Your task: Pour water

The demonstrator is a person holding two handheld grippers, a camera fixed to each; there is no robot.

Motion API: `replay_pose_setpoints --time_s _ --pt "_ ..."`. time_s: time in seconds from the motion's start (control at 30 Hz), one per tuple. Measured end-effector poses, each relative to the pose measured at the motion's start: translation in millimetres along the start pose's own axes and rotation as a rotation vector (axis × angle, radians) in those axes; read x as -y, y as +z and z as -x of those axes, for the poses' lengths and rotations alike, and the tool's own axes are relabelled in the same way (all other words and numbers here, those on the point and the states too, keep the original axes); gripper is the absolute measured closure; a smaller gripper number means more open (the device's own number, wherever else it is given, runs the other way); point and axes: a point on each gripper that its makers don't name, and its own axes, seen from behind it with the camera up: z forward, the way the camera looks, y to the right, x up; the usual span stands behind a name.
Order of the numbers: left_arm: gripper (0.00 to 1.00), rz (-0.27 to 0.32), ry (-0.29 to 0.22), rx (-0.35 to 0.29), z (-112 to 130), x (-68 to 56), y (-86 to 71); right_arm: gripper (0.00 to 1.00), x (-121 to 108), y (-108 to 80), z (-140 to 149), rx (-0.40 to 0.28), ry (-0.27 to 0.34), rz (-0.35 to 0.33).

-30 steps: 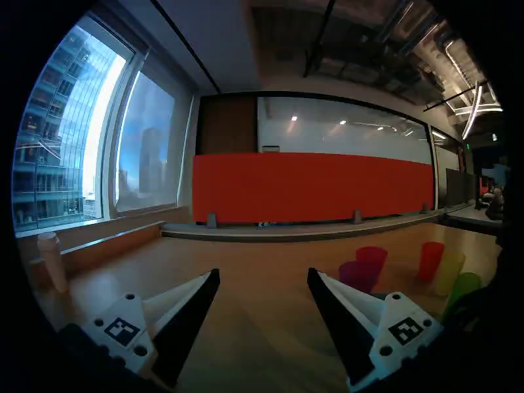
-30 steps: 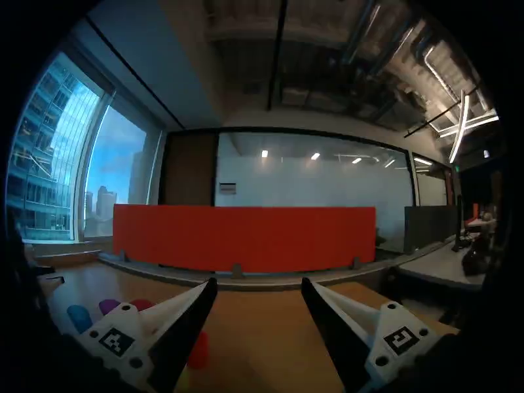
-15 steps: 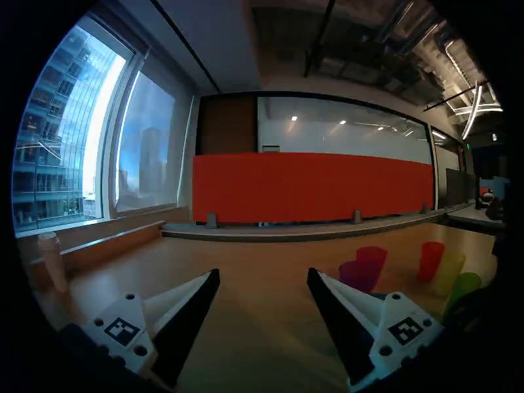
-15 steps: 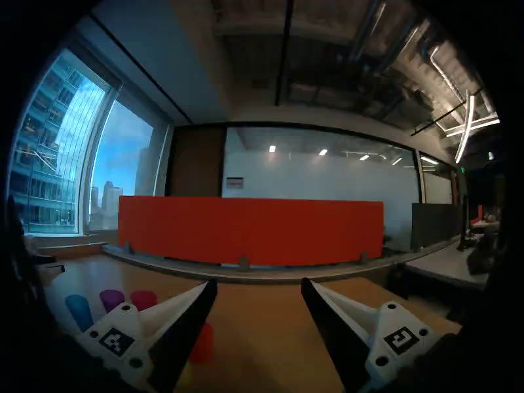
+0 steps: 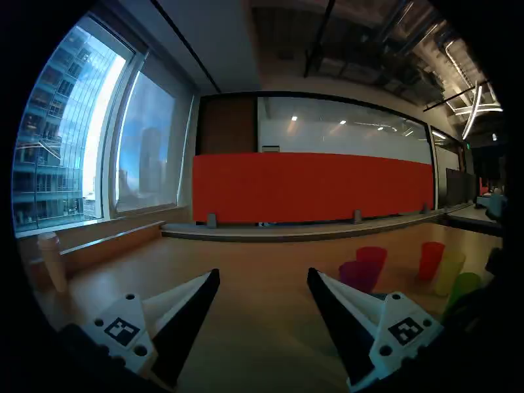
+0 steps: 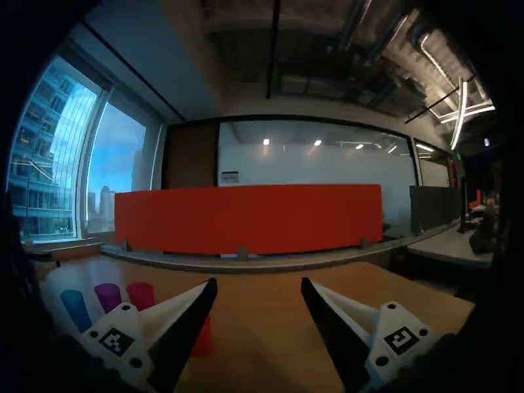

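Note:
In the left gripper view my left gripper [image 5: 262, 288] is open above the wooden table [image 5: 262, 314], nothing between its fingers. To its right stand plastic cups: a purple cup [image 5: 357, 275], a magenta cup [image 5: 372, 259], a red cup [image 5: 430, 260], a yellow cup [image 5: 449, 272] and a green cup [image 5: 462, 287]. In the right gripper view my right gripper [image 6: 259, 295] is open and empty. Left of it stand a blue cup [image 6: 76, 309], a purple cup [image 6: 108, 297] and a magenta cup [image 6: 139, 295]; a red cup [image 6: 203, 335] is partly hidden behind the left finger.
A tall pale tumbler [image 5: 52, 261] stands at the table's far left by the window ledge [image 5: 98, 229]. An orange divider panel [image 5: 308, 187] runs along the table's far edge. A second desk [image 6: 452, 245] lies off to the right.
The right gripper has tilted down a little, so the cups at its left sit higher and show more. The left gripper has stayed almost still.

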Motion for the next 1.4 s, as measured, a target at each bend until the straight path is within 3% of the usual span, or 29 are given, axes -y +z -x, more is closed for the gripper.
replay_pose_setpoints --time_s 0.6,1.4 --pt "0.0 0.0 0.0 0.0 0 -0.5 0.2 0.01 -8 2.1 34 0.037 -0.045 0.001" --pt "0.0 0.0 0.0 0.0 0 -0.4 0.4 0.01 -15 5.2 52 0.066 -0.033 0.018"
